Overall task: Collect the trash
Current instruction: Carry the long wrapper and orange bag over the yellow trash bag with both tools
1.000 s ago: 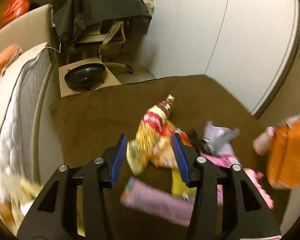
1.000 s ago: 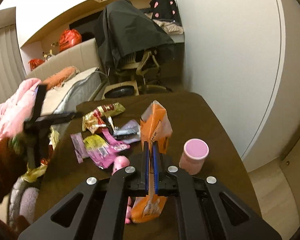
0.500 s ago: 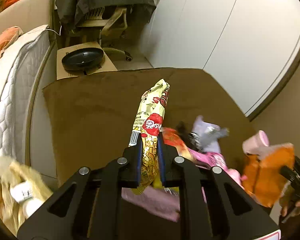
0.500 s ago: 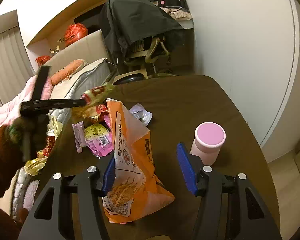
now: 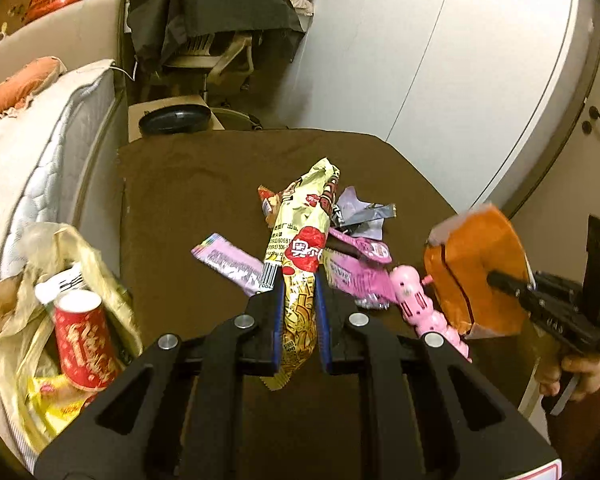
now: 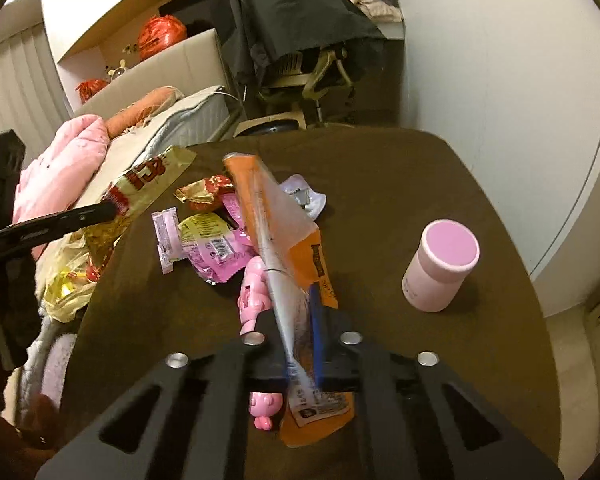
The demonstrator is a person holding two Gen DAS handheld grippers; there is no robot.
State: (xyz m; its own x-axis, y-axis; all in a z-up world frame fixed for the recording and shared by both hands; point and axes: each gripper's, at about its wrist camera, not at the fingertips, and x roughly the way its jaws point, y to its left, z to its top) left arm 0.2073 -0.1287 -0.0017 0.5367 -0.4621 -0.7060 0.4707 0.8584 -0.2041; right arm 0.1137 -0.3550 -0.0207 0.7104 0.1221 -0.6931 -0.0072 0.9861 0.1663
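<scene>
Showing two pieces of trash in two grips above a brown table (image 5: pixel 188 184). Left gripper (image 5: pixel 298 304): blue pads pressed together on a long yellow snack wrapper (image 5: pixel 300 248) with red print, which rises between the fingers and hangs out below them, clear of the tabletop. Right gripper (image 6: pixel 304 332): jaws clamped on a flattened orange packet (image 6: pixel 284 224), lifted above the table; in the left wrist view the same packet appears at the right edge, pinched by the black fingers, with the person's hand (image 5: pixel 580 372) on the handle.

On the table beneath and beyond the wrappers lies the remaining litter: a pale purple sachet (image 5: pixel 228 260), a pink-and-yellow wrapper (image 6: pixel 210 246), a crumpled red-and-gold wrapper (image 6: pixel 204 192), a grey-lilac torn packet (image 5: pixel 360 212) and a pink plastic toy (image 5: pixel 416 304).

Containers: a thin yellowish plastic bag (image 5: pixel 76 264) hangs open just off the left edge of the table, beside a mattress (image 5: pixel 48 168); it holds a red paper cup (image 5: pixel 82 340), upright, a white item behind the cup and yellow wrappers at the bottom. A pink lidded cylinder (image 6: pixel 440 264) stands upright on the right part of the table, well apart from the litter; its contents cannot be told.
</scene>
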